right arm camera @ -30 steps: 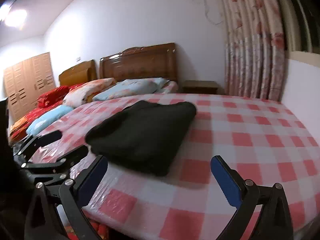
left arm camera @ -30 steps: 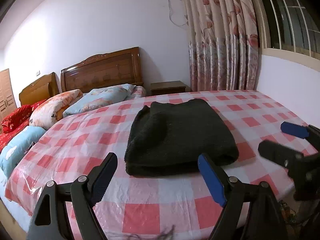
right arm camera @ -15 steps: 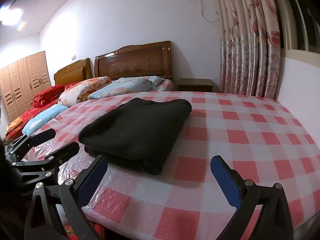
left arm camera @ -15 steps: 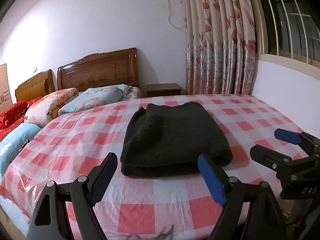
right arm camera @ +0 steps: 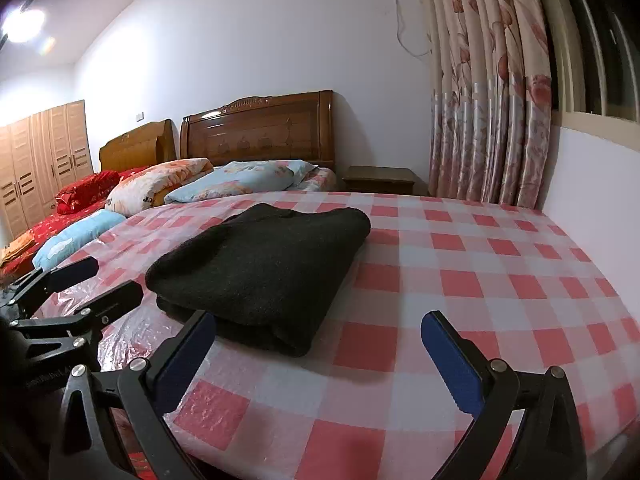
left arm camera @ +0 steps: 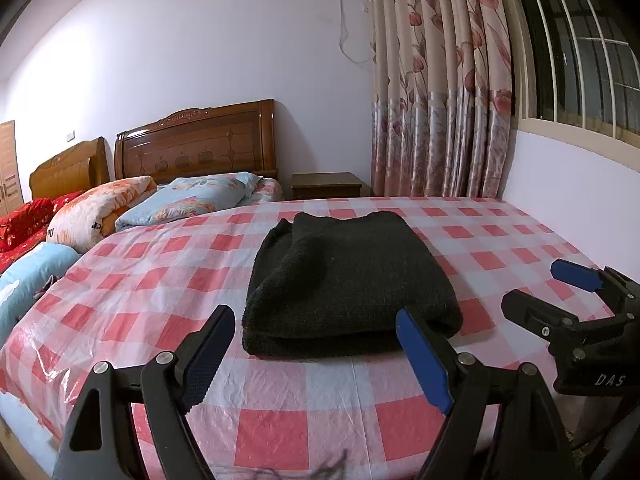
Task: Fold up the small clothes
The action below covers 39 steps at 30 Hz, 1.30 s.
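- Far left, I had pillows (left arm camera: 100, 212) and bedding stacked by two wooden headboards (left arm camera: 196, 146); wardrobe (right arm camera: 44, 160) showed only in the right wrist view.
- My left gripper (left arm camera: 316, 344) sat at the near edge of the bed, jaws wide, nothing between the blue pads. It hovered just short of the garment, not touching it.
- Black garment (left arm camera: 348, 280) was the only task item I saw. It lay near the middle of the checked cover (left arm camera: 160, 280), closer to the near edge than to the headboards.
- Garment looked already folded: a thick rectangular bundle, at least two layers visible at the near edge, where a rounded fold ran across.
- Fabric read as fuzzy knit or fleece, dark and matte. No print or label that I could make out.
- Far end was less tidy: a loose flap or sleeve bunched up at the back left corner in the left wrist view.
- Cover under it was pink and white check, glossy like plastic sheeting, wrinkled near the left edge.
- My right gripper (right arm camera: 320, 344) was just right of the left one, also at the near edge, jaws wide and empty. Its left finger sat close to the garment's near corner; I couldn't tell if it touched.
- Right of that: bare check cover, then nightstand (left arm camera: 330, 184), floral curtain (left arm camera: 436, 80) and barred window (left arm camera: 580, 60).
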Tool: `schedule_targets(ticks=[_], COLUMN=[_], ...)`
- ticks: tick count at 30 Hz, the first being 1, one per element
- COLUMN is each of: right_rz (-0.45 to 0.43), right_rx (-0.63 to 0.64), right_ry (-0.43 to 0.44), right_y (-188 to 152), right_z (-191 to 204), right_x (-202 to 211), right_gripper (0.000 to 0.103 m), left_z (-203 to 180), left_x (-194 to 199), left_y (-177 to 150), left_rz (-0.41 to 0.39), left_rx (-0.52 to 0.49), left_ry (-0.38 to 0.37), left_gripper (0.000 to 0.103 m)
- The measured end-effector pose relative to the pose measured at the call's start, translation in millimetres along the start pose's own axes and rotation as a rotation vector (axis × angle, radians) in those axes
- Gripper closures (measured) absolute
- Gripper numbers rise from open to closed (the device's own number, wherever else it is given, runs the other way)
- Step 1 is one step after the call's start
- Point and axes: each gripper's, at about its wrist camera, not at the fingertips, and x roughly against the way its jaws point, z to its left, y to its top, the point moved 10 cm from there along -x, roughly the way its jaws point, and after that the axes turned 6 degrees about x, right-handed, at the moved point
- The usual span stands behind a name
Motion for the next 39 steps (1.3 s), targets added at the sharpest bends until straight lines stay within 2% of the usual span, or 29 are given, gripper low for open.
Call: schedule_targets(ticks=[15,39], right_rz=[0.019,0.029], right_rx=[0.027,0.039], right_ry=[-0.025,-0.018], right_y=[-4.1,-7.2], right_z=[-2.7,-1.7], right_x=[-4.2,-6.4], right_gripper=[0.0,0.0], left_z=[-3.7,-5.9], left_x=[3.4,4.3], left_y=[2.5,3.5], left_rz=[-0.015,-0.021], left_rx=[0.015,0.014], left_ry=[-0.01,-0.014], left_gripper=[0.019,0.019])
